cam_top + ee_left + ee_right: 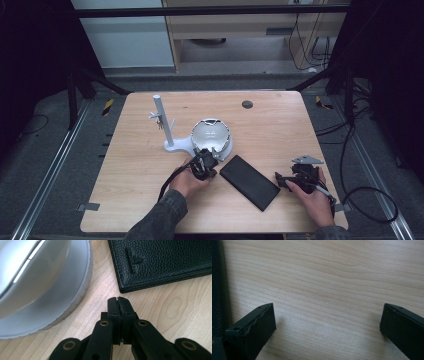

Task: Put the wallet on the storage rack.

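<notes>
Lab or recording workspace, not a home. Light wooden table [280, 125] with rounded corners and a round cable grommet [247, 104] stands on grey carpeted floor [45, 150]. Metal rails [50, 175] run along the floor on both sides, with yellow-black hazard tape [107, 106] at their far ends. Dark frame bars [210, 11] cross overhead and slant down at both sides, like a camera rig. Loose black cables [367, 197] coil on the floor at right; more hang by a pale wood cabinet [235, 30] behind. Dark curtains or panels [30, 45] close in the sides.
</notes>
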